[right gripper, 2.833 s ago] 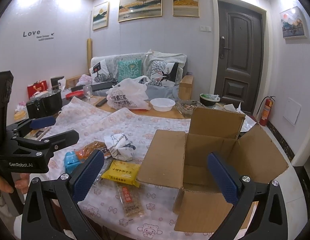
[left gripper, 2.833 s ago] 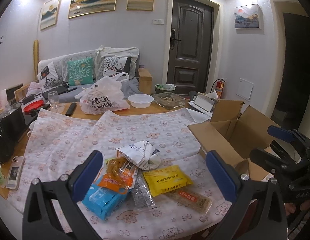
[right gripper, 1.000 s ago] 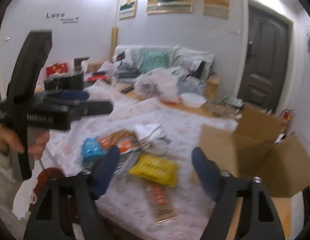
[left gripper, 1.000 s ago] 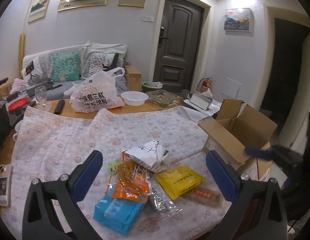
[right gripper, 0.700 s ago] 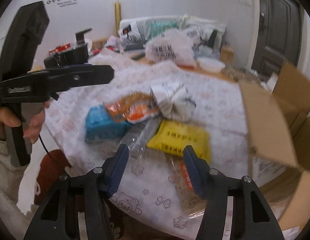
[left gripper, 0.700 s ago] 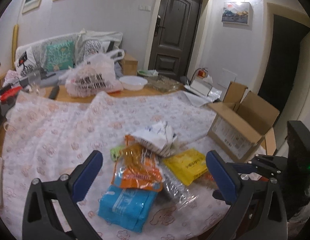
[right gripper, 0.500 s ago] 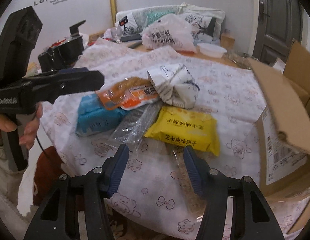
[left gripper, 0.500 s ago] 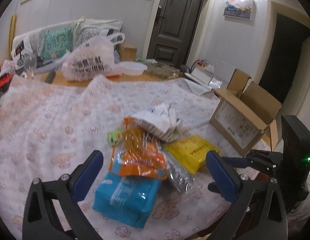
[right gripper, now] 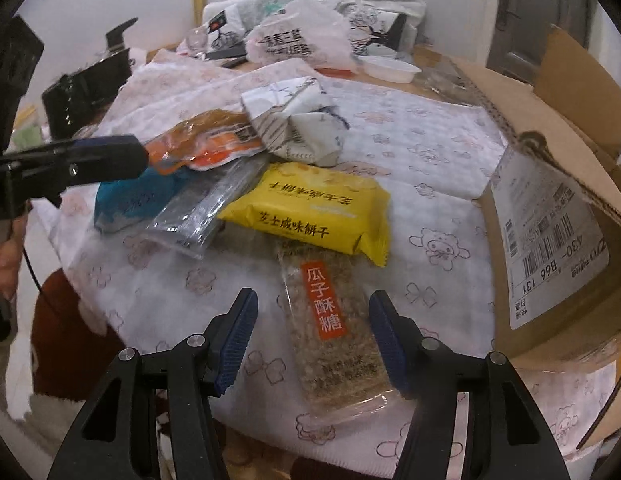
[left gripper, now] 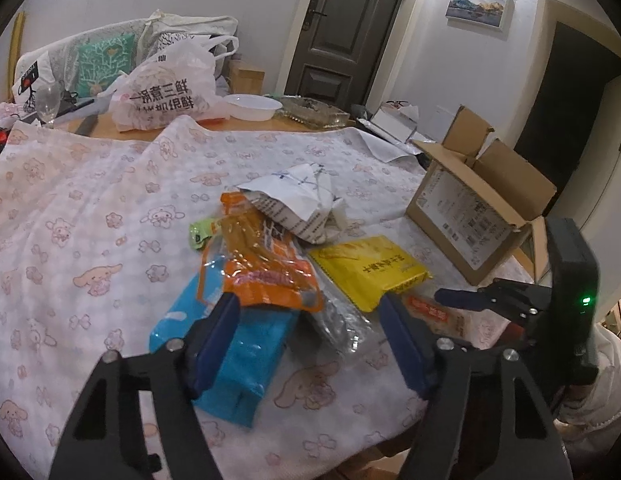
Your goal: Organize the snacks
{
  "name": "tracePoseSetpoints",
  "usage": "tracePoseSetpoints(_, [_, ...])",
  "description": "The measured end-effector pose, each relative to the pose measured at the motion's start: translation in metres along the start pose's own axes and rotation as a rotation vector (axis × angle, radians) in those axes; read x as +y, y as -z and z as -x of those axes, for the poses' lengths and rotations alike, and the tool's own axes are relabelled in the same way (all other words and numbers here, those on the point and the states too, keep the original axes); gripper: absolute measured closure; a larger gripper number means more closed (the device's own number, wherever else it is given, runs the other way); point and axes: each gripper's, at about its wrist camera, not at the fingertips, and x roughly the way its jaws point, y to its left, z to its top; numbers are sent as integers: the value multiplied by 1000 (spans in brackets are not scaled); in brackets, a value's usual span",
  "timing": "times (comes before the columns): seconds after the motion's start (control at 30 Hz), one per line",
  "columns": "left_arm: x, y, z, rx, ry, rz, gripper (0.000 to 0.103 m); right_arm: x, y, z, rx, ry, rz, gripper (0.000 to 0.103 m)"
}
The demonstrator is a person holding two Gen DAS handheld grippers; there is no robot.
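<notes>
Change: since the earliest frame both my grippers have come down from a high view of the room to just over the snack pile; the jaws of each, then spread wide, now stand closer together.
Right gripper (right gripper: 312, 330): open, holding nothing; its fingers straddle the seed bar (right gripper: 330, 322), one pad (right gripper: 234, 334) on each side, and I cannot tell whether they touch it.
Left gripper (left gripper: 310, 340): open, empty, poised over the near end of the blue pack (left gripper: 234, 354) and the clear packet (left gripper: 336, 322).
Seed bar: flat on the cloth (right gripper: 414, 148), its far end tucked under the yellow pack (right gripper: 310, 212).
Yellow pack: beside the box (right gripper: 550, 208), its far edge touching the white bag (right gripper: 298, 120).
Orange pack (left gripper: 266, 264): lying on the blue pack, its far end under the white bag; it looked the same half a second ago.
Box: open, flaps up, at the right edge of the table; unmoved throughout.
Background: a plastic bag (left gripper: 166, 88) and a bowl (left gripper: 252, 106) stand beyond the cloth, well apart from the snacks.
</notes>
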Motion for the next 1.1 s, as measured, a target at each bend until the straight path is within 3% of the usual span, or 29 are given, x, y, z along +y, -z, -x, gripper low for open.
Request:
tracePoseSetpoints(0.07, [-5, 0, 5, -6, -2, -7, 34, 0, -1, -2, -3, 2, 15, 49])
tracePoseSetpoints(0.17, [-15, 0, 11, 7, 2, -18, 34, -5, 0, -3, -18, -9, -8, 64])
tracePoseSetpoints(0.27, [-29, 5, 4, 43, 19, -22, 35, -4, 4, 1, -28, 2, -15, 64])
tracePoseSetpoints(0.37, [-39, 11, -15, 95, 1, -2, 49, -4, 10, 6, -34, 18, -9, 64])
tracePoseSetpoints(0.57, [-38, 15, -45, 123, -147, 88, 50, -11, 19, 11, -48, 19, -24, 64])
tracePoseSetpoints(0.8, [-50, 9, -68, 129, -276, 47, 48, -11, 21, 11, -61, 16, -16, 61])
tracePoseSetpoints(0.87, [-51, 10, -73, 129, -327, 32, 53, -14, 22, 11, -62, 0, -7, 61])
tracePoseSetpoints(1.0, [-49, 8, -77, 132, -343, 20, 61, -17, 21, 11, -51, -20, 10, 65])
tracePoseSetpoints(1.1, [-45, 9, -72, 128, -300, 30, 63, -17, 22, 13, -60, -18, -8, 65])
